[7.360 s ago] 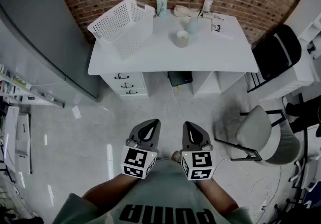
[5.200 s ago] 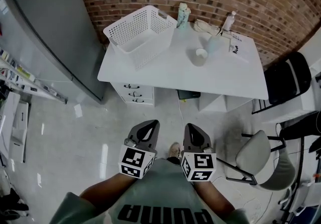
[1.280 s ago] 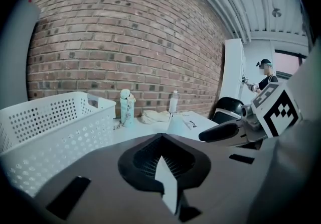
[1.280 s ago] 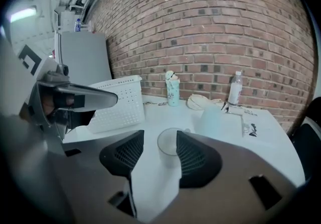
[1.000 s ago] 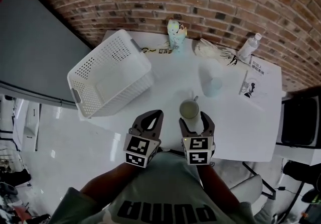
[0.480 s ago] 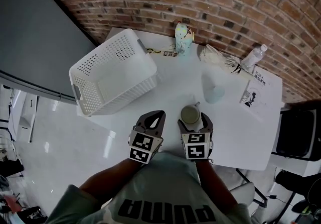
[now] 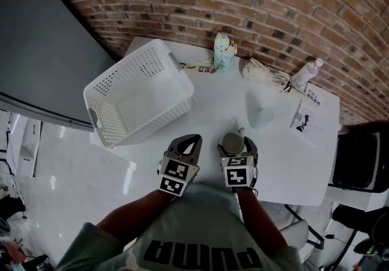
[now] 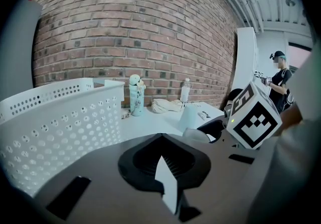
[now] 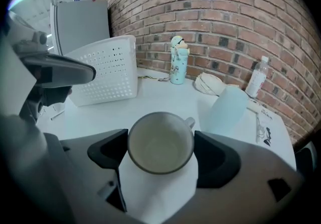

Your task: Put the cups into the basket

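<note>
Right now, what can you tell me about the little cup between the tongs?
The cup is a small round mug, pale beige with a darker rim, ceramic-looking, empty, with a little handle pointing away to the right. It stands upright on the white table, between the open tongs of the right gripper, which have just been opening; they sit close beside it, not squeezing.

left gripper (image 7: 192, 138): held forward and tilted gently down; jaws closed together, nothing gripped | right gripper (image 7: 235, 146): held just beside it, tilted more steeply down; jaws just opened wide, mug (image 9: 160, 141) standing loose between them | left forearm (image 7: 130, 220) and right forearm (image 7: 256, 222): extended forward, side by side
</note>
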Motion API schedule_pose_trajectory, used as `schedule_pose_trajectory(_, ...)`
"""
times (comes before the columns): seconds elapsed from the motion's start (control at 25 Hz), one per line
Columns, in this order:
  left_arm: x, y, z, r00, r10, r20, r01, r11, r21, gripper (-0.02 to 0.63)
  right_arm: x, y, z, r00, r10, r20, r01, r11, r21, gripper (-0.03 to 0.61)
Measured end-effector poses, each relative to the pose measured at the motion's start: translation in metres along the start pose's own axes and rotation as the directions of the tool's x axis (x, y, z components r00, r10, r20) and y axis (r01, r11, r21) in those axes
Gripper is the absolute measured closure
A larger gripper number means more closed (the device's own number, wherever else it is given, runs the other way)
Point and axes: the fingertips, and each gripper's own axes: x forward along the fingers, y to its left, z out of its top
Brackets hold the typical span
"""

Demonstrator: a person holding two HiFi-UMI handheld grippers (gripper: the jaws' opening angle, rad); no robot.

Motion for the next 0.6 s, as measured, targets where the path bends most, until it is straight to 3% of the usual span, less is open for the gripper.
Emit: schedule_pose_trajectory(0.6,-0.007,0.01,0.009,0.999,-0.035,0.023,0.034,0.999,0.017,0.606,-0.011,0.002,0.006,1.0,-0.011,0.002,0.011,1.0,-0.013,0.193)
